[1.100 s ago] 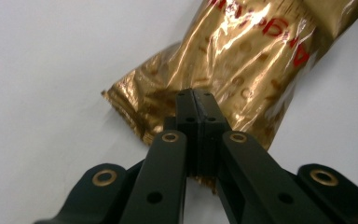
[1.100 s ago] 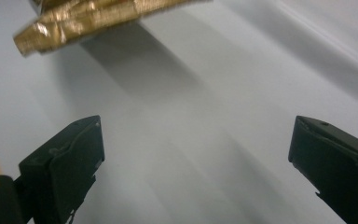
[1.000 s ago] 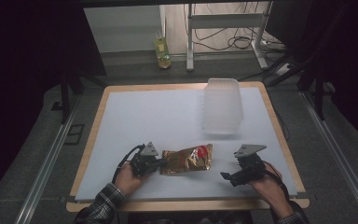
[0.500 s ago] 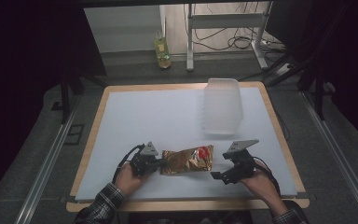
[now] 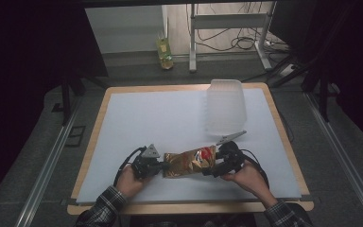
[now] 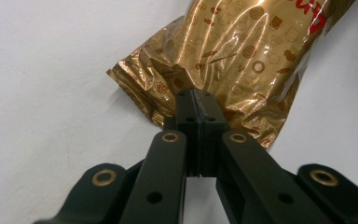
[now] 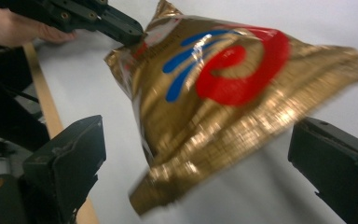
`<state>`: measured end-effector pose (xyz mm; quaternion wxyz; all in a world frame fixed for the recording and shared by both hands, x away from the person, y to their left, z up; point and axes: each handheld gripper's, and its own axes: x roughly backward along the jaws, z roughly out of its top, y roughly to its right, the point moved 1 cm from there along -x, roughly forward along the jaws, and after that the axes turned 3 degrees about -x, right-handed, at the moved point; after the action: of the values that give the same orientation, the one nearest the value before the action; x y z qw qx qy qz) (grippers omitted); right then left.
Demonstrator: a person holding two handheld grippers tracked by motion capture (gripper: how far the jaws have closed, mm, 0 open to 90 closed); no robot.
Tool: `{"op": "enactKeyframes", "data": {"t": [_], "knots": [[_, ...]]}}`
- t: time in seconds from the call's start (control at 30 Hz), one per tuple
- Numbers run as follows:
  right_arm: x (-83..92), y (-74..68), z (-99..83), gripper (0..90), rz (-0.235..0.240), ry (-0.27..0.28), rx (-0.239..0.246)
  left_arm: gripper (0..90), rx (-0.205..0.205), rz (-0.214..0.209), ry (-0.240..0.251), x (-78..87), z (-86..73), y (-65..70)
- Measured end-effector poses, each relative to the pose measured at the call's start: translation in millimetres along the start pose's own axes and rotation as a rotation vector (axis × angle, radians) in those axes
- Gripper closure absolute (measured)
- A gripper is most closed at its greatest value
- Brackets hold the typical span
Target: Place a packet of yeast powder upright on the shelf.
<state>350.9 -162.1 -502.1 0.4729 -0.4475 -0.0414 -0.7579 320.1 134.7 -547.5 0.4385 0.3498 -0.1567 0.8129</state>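
Near the desk's [image 5: 123, 142] front edge, a gold snack bag [image 5: 189, 161] lies stretched between two hand-held grippers. The left gripper [image 5: 157, 166] is clenched on the bag's crimped left end; in the left gripper view its black jaws meet tight on the foil seam [image 6: 168, 100]. The right gripper [image 5: 217, 165] sits at the bag's other end with its jaws spread wide; in the right gripper view the crimped edge [image 7: 223, 154] lies between the two pads, and neither pad presses on it. Farther back, toward the far right corner, a clear plastic container [image 5: 225, 106] stands on the white surface, well apart from the bag.
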Motion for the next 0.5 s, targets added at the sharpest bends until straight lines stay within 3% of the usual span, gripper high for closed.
{"op": "enactKeyframes", "data": {"t": [0.13, 0.33, 0.5], "knots": [[-8.6, -0.9, 8.9, 15.7, 0.011, 0.0, -0.052, 89.9, 0.003, 0.0, 0.006, -0.5, 0.3, 0.7], [-18.2, -0.4, 22.3, 35.4, 0.063, 0.029, -0.109, 89.9, -0.012, 0.0, -0.004, 0.0, 0.4, 0.2], [-26.6, 0.0, 28.1, 44.6, 0.071, 0.023, -0.11, 89.8, -0.015, 0.0, -0.004, -0.1, 0.6, 0.3]]}}
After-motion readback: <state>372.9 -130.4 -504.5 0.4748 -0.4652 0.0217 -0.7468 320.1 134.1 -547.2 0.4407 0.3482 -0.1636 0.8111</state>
